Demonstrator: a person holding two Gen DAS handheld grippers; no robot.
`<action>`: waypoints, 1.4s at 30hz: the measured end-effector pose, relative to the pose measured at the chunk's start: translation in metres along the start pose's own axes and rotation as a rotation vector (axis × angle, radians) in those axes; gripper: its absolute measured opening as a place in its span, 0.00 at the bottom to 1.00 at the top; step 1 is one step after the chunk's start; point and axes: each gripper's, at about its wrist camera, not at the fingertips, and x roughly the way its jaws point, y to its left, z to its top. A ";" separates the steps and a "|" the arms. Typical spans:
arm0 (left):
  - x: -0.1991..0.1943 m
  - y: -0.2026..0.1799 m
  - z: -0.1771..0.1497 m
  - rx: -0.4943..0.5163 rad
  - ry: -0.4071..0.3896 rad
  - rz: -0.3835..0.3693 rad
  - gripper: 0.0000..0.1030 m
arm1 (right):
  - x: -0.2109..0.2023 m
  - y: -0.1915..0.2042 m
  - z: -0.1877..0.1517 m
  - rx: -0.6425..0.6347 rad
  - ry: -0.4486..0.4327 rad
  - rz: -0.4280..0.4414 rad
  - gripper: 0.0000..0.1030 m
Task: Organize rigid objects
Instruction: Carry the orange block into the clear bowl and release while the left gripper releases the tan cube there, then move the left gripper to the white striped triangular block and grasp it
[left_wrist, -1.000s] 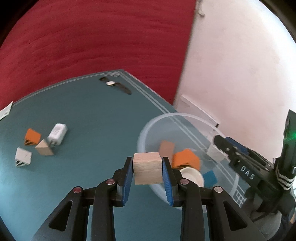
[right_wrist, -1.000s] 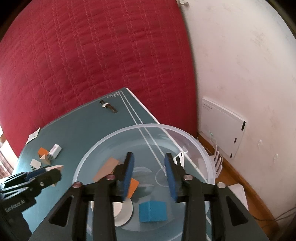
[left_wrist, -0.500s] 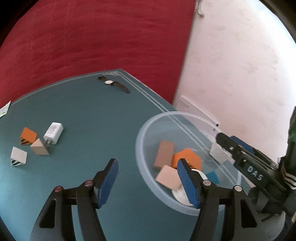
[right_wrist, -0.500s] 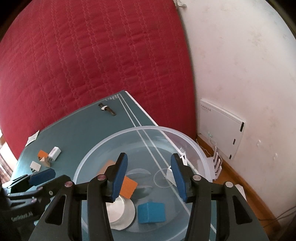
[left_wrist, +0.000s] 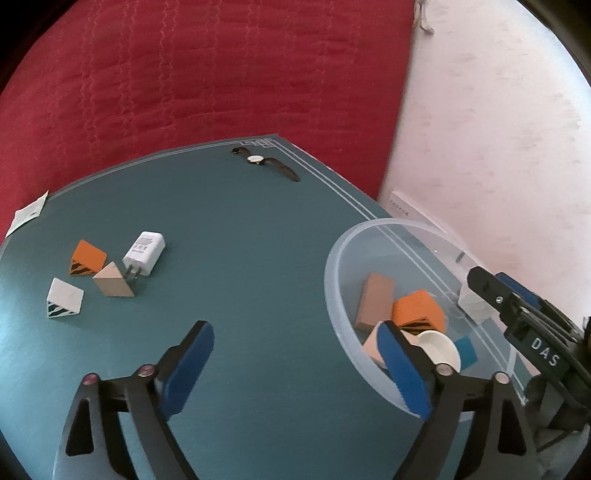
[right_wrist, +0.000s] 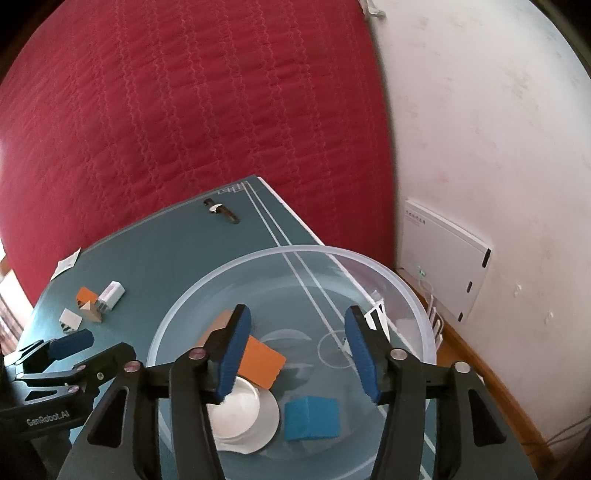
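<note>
Over the clear bowl (left_wrist: 334, 295), left gripper (left_wrist: 295, 363) jaws just opened wide, empty, right gripper (right_wrist: 297, 349) jaws parting, empty.

Black two-finger left gripper (left_wrist: 295, 354) and right gripper (right_wrist: 297, 338), blue pads, silver screws, white lettering.

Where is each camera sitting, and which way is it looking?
Left wrist: sits on the left tool, looking down across the teal table at loose blocks; its own open blue fingers show, and the right tool at the edge.
Right wrist: sits on the right tool, looking down into the clear bowl; its own open fingers show, and the left tool low on the left.
Shared: bowl, watch, white charger, red cloth.
</note>
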 end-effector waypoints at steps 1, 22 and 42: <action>0.000 0.002 -0.001 -0.004 0.001 0.005 0.94 | -0.001 0.001 -0.001 -0.001 -0.003 0.001 0.60; -0.013 0.099 -0.024 -0.201 0.026 0.213 0.99 | -0.005 0.041 -0.018 -0.097 0.027 0.118 0.76; -0.029 0.169 -0.027 -0.301 -0.012 0.365 0.99 | -0.011 0.099 -0.037 -0.219 0.016 0.194 0.76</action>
